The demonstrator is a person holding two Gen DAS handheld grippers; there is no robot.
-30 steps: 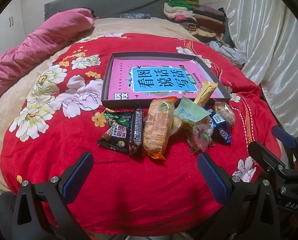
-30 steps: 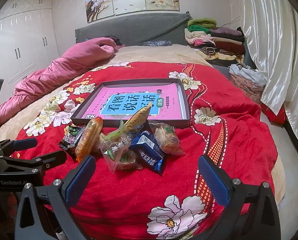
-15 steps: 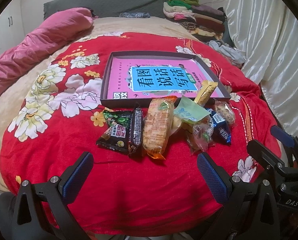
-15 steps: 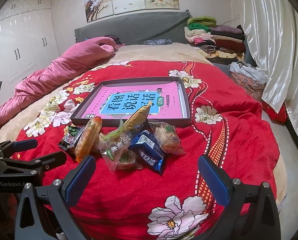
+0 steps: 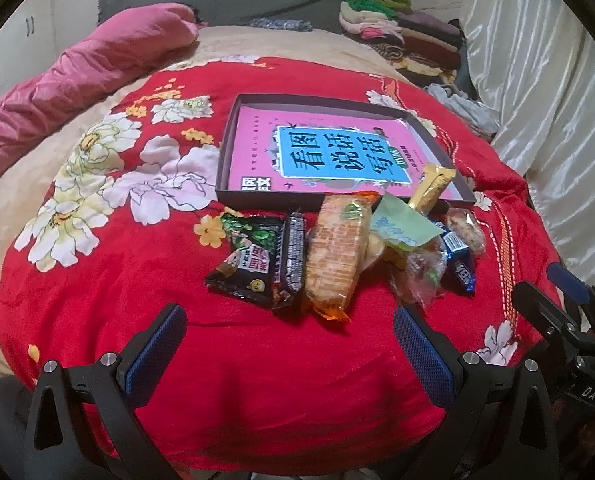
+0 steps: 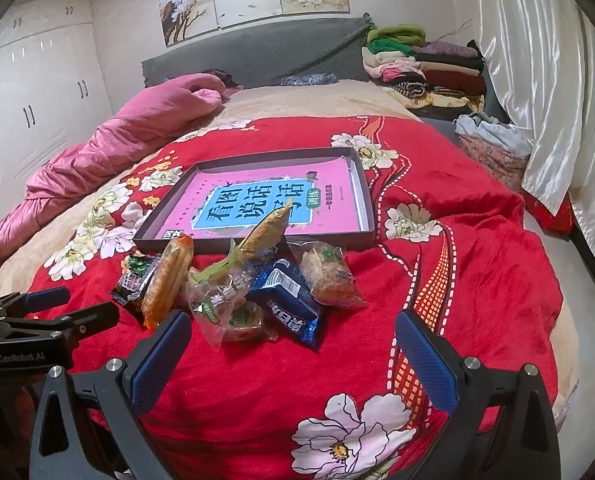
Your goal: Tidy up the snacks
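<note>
- Left wrist view: the left gripper [image 5: 289,344] is spread wide, empty, short of the snacks [image 5: 337,256] heaped on the bed [image 5: 97,264] against the tray [image 5: 225,156].
- The right gripper [image 6: 293,354] is likewise released.
- Nothing looks sorted yet; next, I'd guess, comes closing on one packet.

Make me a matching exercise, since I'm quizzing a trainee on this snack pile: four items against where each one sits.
Items:
1. black snack packet
2. dark blue packet
3. gold wrapper
4. pink book

Places:
A. inside the box
B. leaning on the box's near wall
C. left end of the pile
D. right part of the pile, nearer the right claw

Pairs: 1-C, 2-D, 3-B, 4-A
</note>
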